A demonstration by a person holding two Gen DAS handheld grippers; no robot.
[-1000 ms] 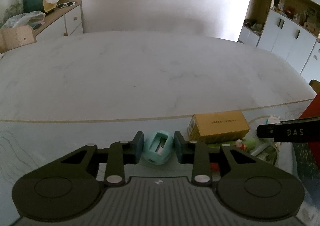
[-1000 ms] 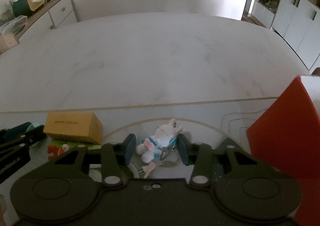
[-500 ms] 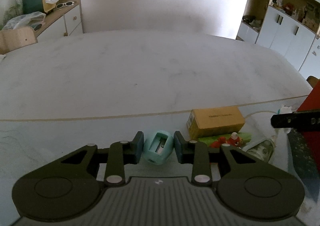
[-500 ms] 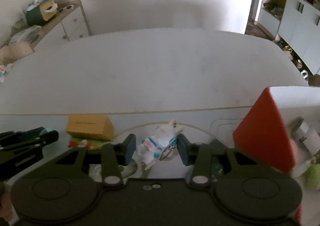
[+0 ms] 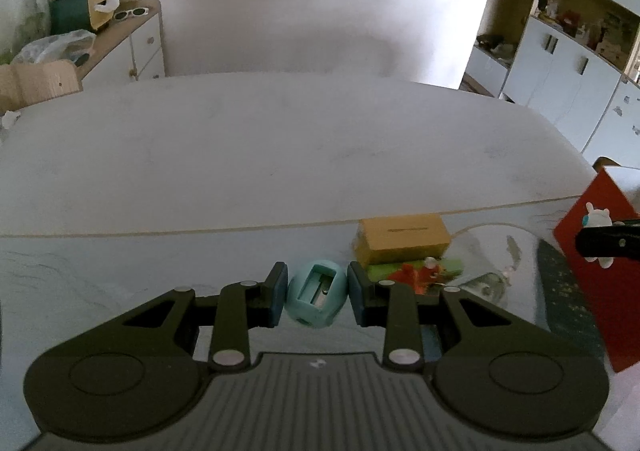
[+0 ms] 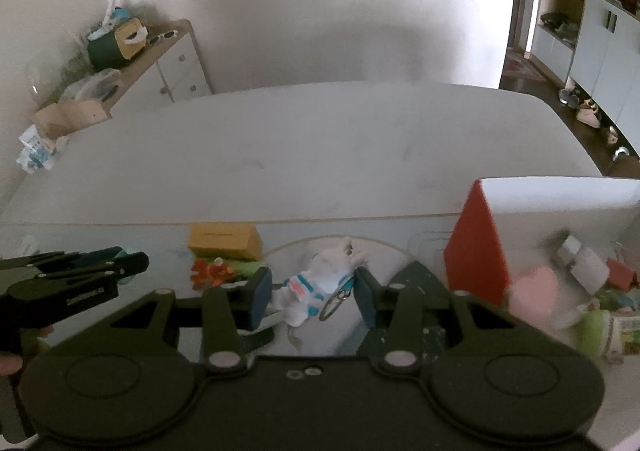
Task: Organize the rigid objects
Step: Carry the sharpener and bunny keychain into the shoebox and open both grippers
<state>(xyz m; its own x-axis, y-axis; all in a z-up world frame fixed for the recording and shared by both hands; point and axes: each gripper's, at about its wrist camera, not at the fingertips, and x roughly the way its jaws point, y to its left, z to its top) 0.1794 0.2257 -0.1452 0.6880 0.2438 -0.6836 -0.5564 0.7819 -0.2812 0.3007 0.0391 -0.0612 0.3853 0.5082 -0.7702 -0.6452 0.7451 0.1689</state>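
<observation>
While both grippers are gripping small toys, they are hanging above the white table (image 5: 280,139).

The left gripper (image 5: 316,289) is pinching a teal pencil sharpener (image 5: 316,293); at its 1 o'clock a yellow box (image 5: 402,239) is lying. The right gripper (image 6: 314,293) is clamping a white rabbit keychain (image 6: 320,283), with a red-sided box (image 6: 476,251) standing at 2 o'clock.

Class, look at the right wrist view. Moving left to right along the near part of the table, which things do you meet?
Left tool → yellow box → white rabbit keychain, held in the right tool → red storage box → pink heart-shaped item.
</observation>
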